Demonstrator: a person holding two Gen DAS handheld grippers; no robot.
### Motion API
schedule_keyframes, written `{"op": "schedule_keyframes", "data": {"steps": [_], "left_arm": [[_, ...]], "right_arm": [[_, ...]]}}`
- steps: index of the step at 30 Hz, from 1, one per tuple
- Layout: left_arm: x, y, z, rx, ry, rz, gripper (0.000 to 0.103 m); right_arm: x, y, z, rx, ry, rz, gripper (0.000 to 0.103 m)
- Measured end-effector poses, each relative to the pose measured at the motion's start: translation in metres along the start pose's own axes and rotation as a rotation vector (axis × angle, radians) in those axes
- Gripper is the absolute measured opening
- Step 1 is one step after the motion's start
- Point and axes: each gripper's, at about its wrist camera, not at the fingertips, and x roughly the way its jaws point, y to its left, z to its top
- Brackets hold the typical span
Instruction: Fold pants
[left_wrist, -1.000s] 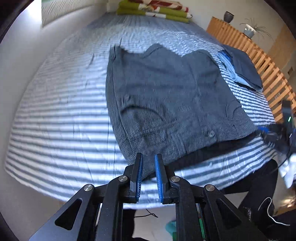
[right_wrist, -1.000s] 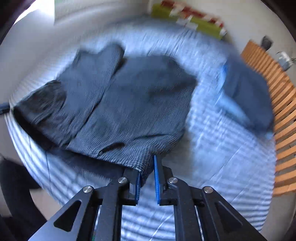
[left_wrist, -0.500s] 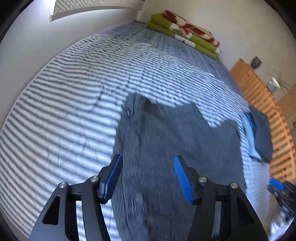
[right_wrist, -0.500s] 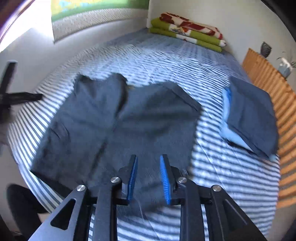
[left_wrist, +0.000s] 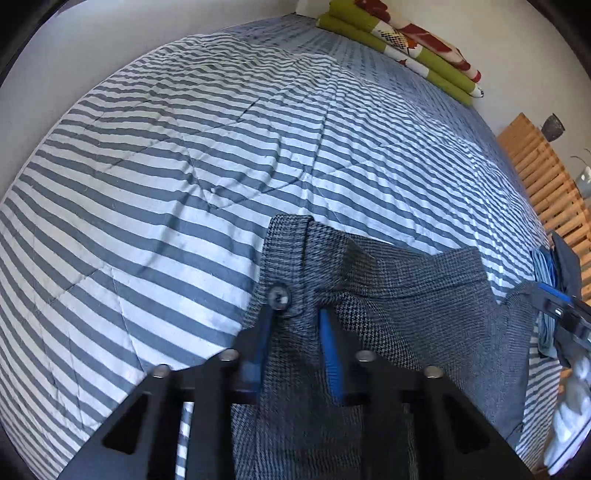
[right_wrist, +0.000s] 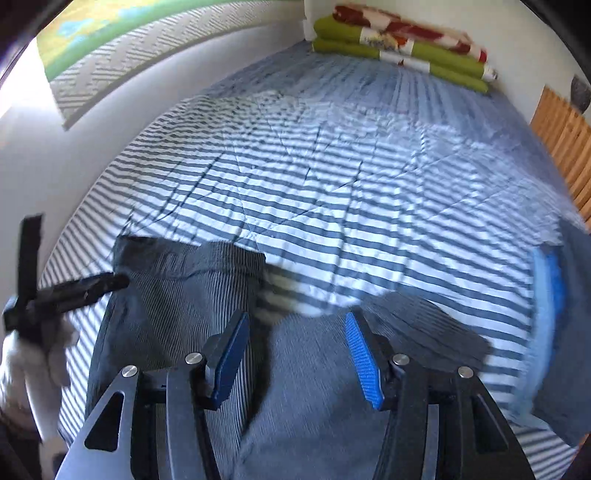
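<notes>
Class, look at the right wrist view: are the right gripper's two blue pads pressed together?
No. The right gripper has its blue pads standing well apart, with the grey pants lying below the gap.

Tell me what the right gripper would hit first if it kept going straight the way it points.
Most likely the grey pants: the right gripper, jaws apart and just opening, points down at the cloth lying between its fingers. The striped bedcover lies beyond. Blur leaves depth uncertain.

No legible text or labels anywhere.
</notes>
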Motion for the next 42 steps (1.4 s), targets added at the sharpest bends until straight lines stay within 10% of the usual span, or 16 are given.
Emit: {"op": "schedule_keyframes", "data": {"steps": [7, 12, 19, 25, 31, 42], "left_arm": [[-0.004, 0.002, -0.003, 0.059, -0.046, -0.001, 0.008], [-0.04, 0.008, -0.004, 0.045, -0.121, -0.055, 0.005], [-0.058, 0.017, 0.016, 0.008, -0.21, -0.007, 0.011], [-0.061, 0.028, 0.006, -0.004, -0.116, 0.021, 0.028], [-0.108, 0.028, -0.1, 0.075, -0.004, -0.01, 0.055], [-0.089, -0.004, -0.232, 0.088, 0.148, 0.04, 0.063]], "right_arm": [[0.079, 0.013, 0.016, 0.041, 0.119, 0.108, 0.05], [0.078, 0.027, 0.016, 0.082, 0.086, 0.164, 0.013], [0.015, 0.042, 0.033, 0.018, -0.201, 0.104, 0.012], [0.048, 0.032, 0.039, 0.032, -0.058, 0.007, 0.022], [-0.028, 0.002, -0.02, 0.008, -0.053, 0.126, 0.027], [-0.095, -0.045, -0.229, 0.005, -0.002, -0.118, 0.037]]}}
